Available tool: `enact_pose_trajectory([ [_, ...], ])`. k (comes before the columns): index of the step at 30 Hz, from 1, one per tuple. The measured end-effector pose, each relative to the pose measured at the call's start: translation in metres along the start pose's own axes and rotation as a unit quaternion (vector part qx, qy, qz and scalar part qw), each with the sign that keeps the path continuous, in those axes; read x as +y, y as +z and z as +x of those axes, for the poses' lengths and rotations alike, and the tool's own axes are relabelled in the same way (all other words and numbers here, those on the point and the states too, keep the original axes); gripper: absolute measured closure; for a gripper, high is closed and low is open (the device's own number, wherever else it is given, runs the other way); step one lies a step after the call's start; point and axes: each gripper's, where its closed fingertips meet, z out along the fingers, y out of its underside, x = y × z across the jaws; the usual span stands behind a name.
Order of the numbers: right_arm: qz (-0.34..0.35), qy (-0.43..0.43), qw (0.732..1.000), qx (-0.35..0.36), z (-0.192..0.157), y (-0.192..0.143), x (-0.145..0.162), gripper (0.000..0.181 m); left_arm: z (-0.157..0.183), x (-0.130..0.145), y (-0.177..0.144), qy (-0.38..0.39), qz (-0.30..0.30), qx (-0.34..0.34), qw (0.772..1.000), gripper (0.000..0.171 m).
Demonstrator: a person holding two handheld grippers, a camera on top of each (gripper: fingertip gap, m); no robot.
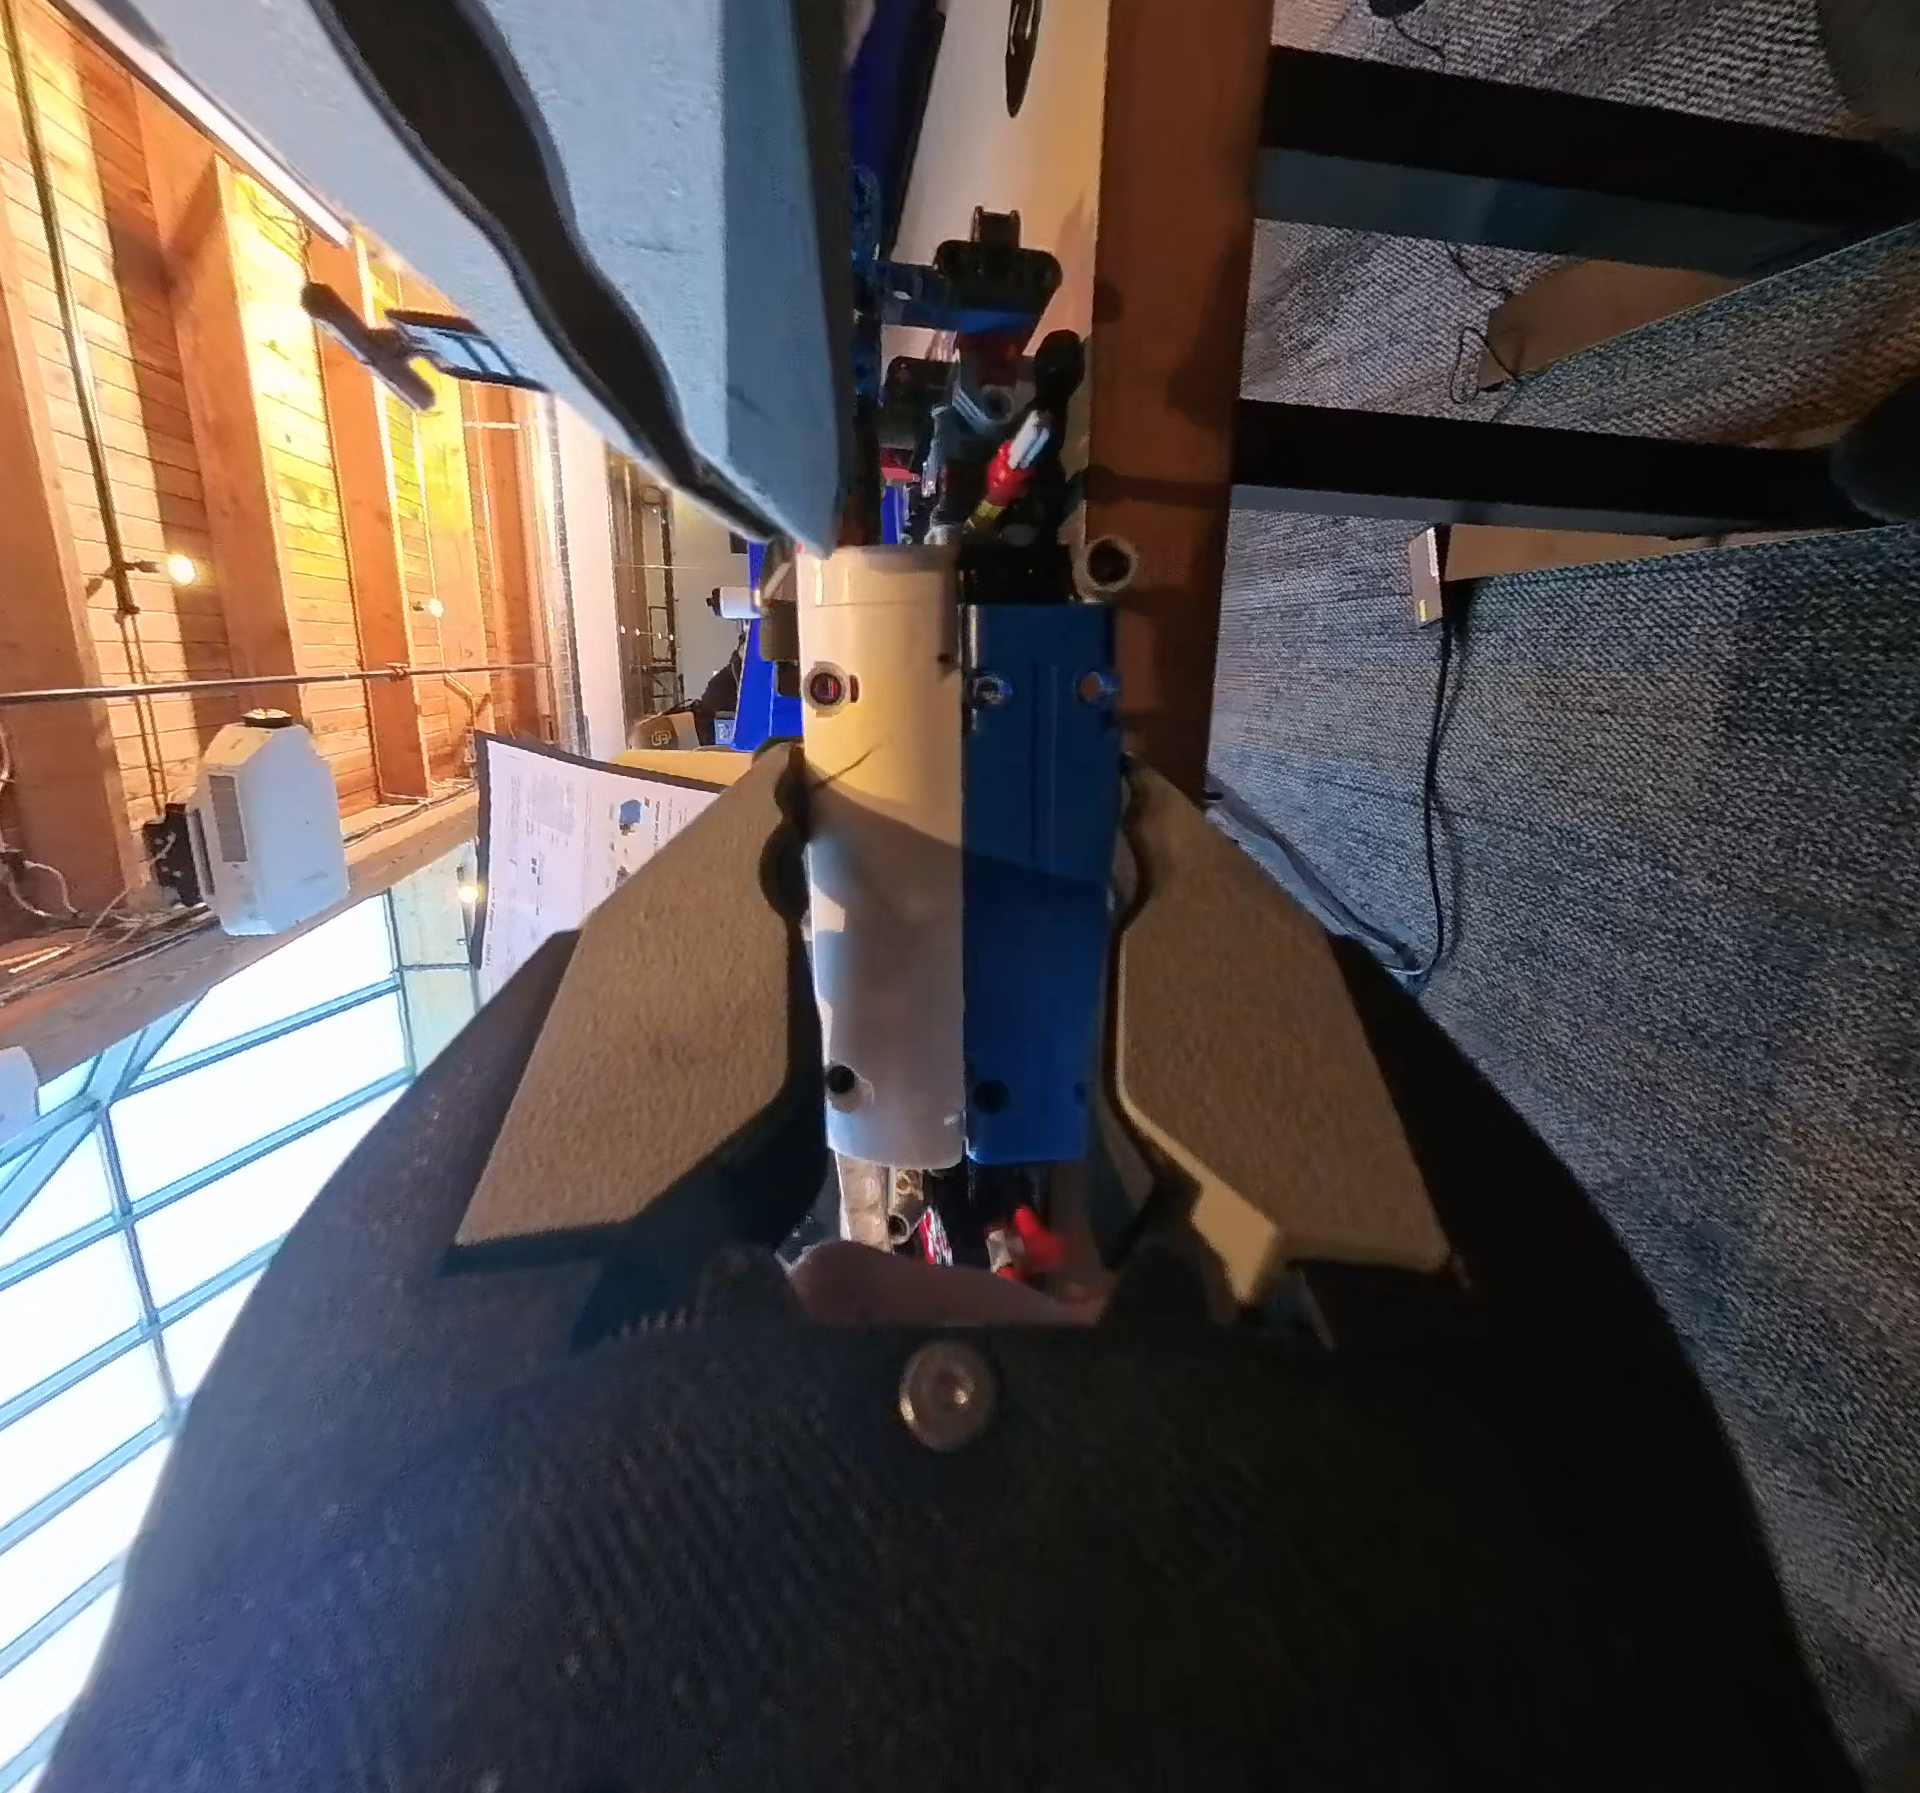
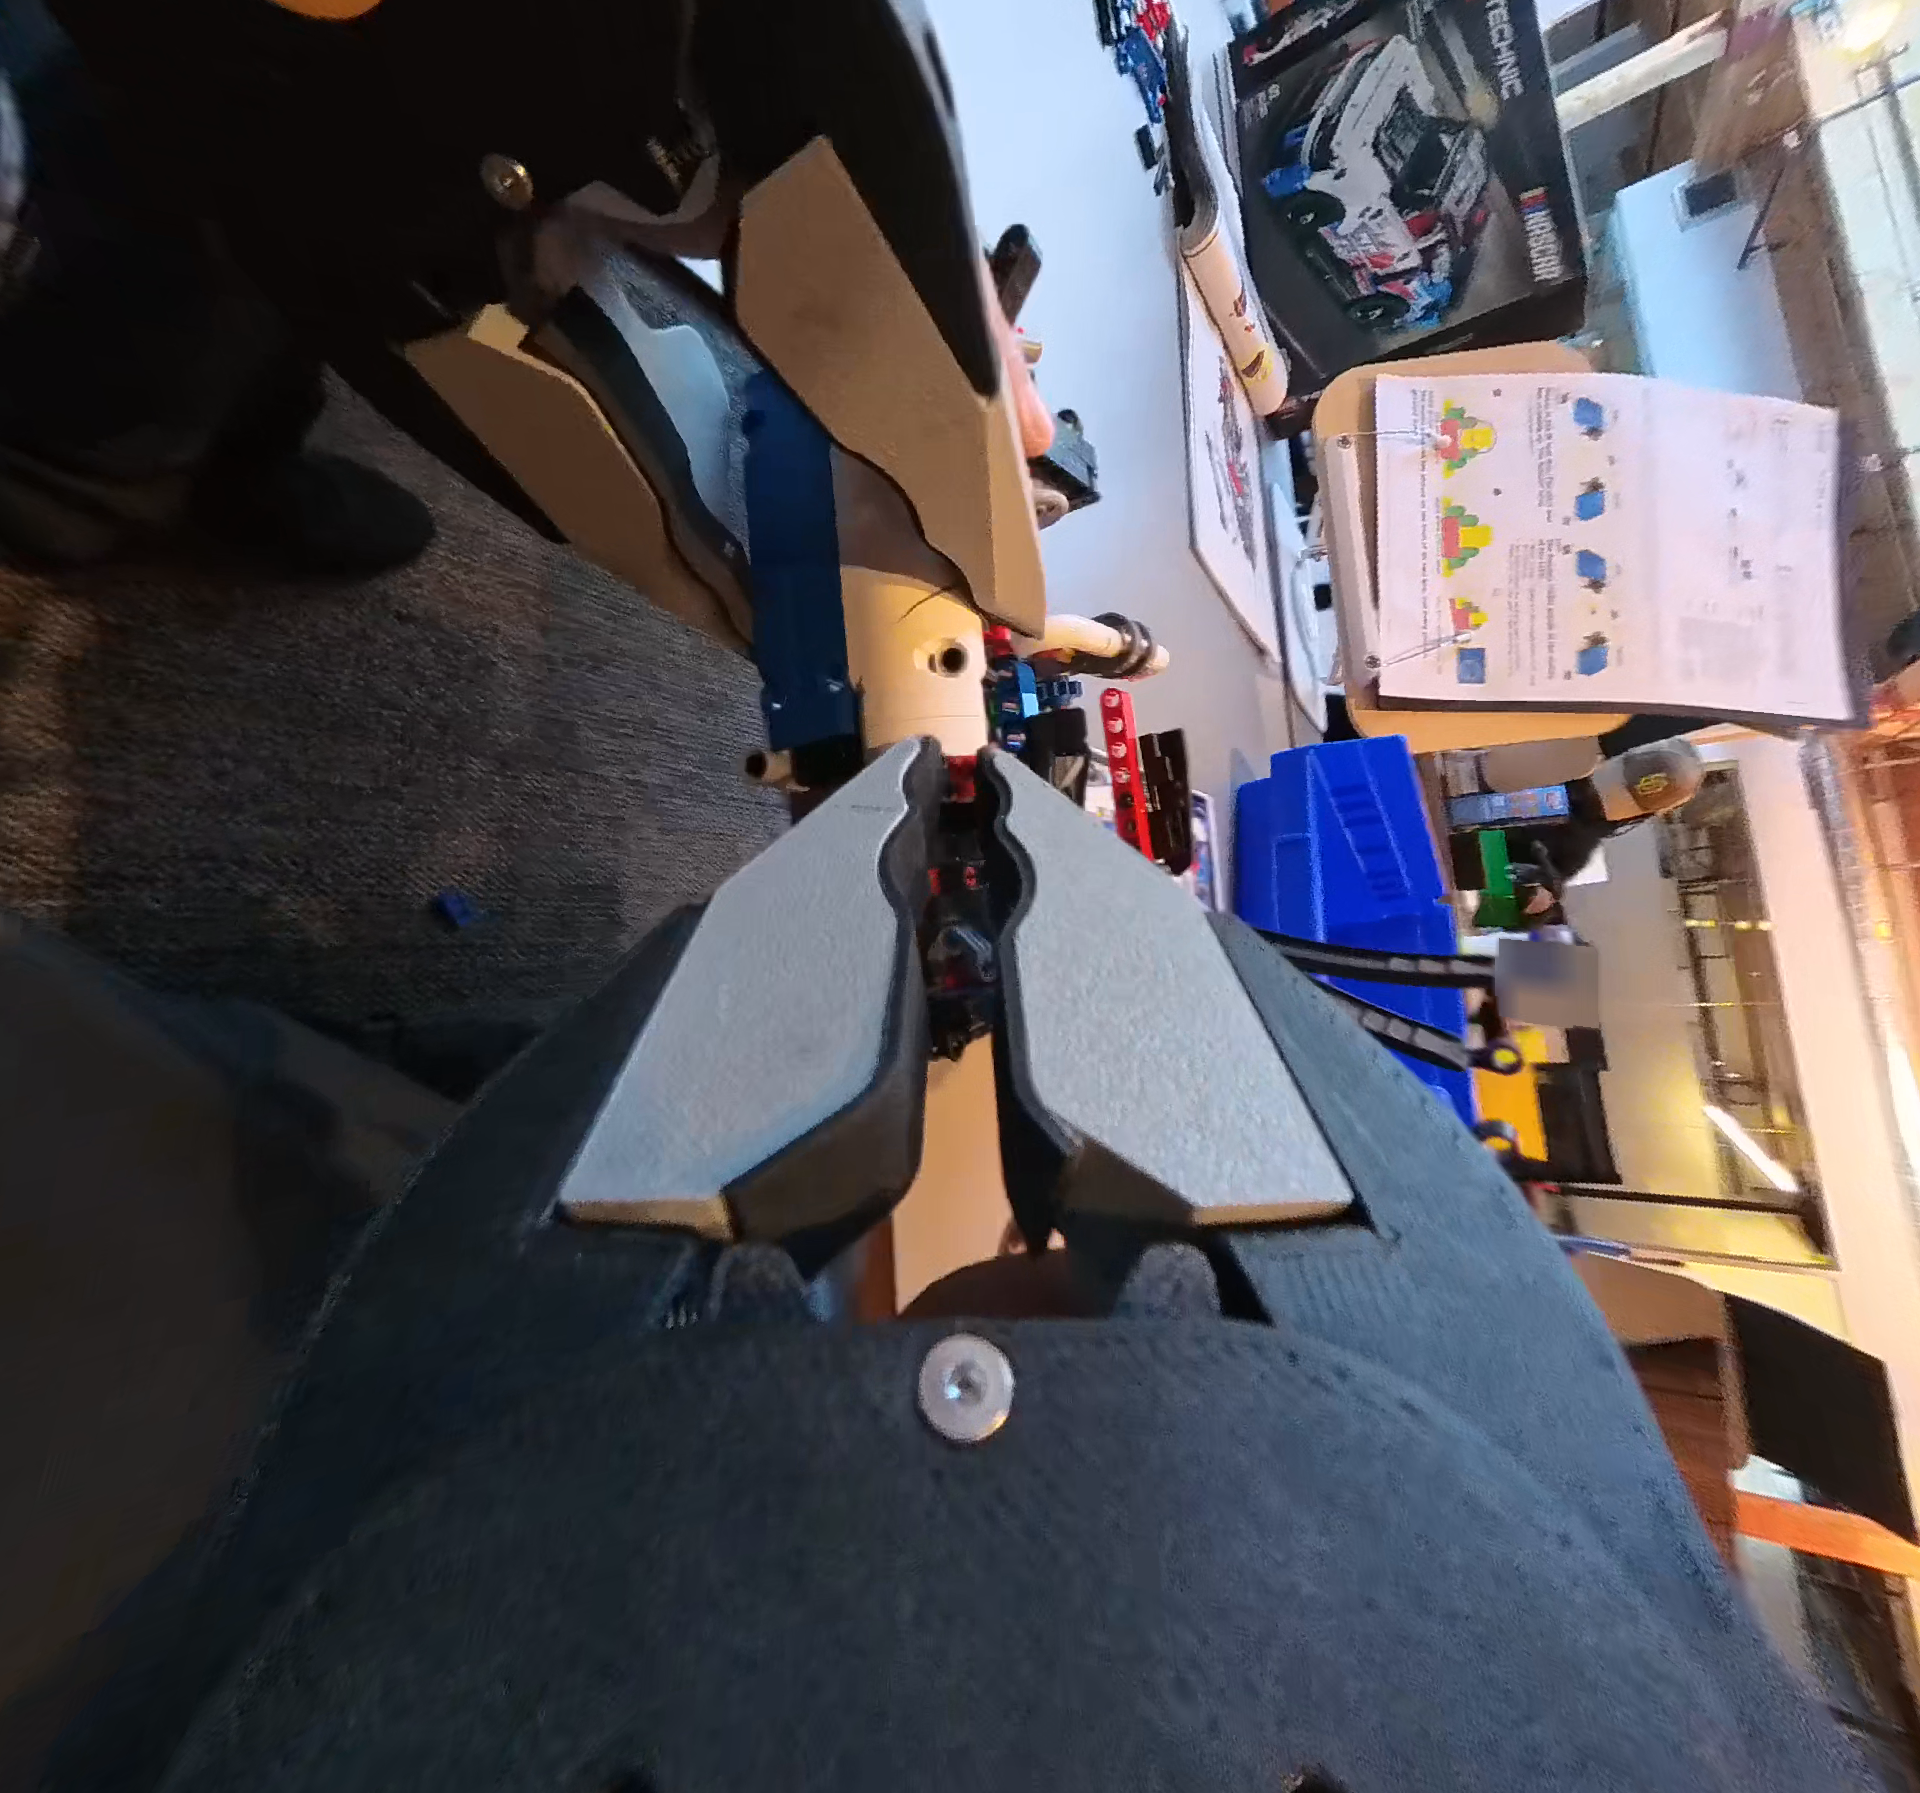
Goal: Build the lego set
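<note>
Grippers are both clamping the lego model (image 1: 966, 870): left gripper (image 1: 961, 798) pinching stiff white-blue panels, right gripper (image 2: 961, 772) pinching fragile black-red core.

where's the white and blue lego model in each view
Left wrist view: the white and blue lego model sits at centre, clamped between the left gripper fingers.
Right wrist view: the same model is upper centre, left gripper on its far end, right gripper closed on its near black and red end.
Shared landmark: the instruction sheet on its stand.
</note>
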Motion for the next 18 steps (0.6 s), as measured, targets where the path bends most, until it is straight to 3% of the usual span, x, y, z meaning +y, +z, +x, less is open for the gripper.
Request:
enact_pose_trajectory([
  [4, -0.008, -0.052, 0.998, 0.020, -0.005, 0.001, 0.000, 0.178, 0.001, 0.003, 0.001, -0.014, -0.003, 0.007, 1.000, 0.117],
  [13, -0.007, -0.020, 1.000, 0.020, 0.002, 0.000, 0.001, 0.174, 0.002, 0.000, 0.001, -0.005, -0.002, 0.007, 1.000, 0.117],
  [16, 0.006, 0.015, 1.000, -0.002, 0.000, -0.003, -0.001, 0.168, 0.003, 0.002, 0.002, 0.003, -0.002, 0.005, 1.000, 0.117],
  [18, 0.021, 0.081, 0.996, -0.021, 0.008, -0.007, -0.002, 0.167, 0.002, 0.003, 0.003, 0.019, -0.006, -0.001, 1.000, 0.117],
])
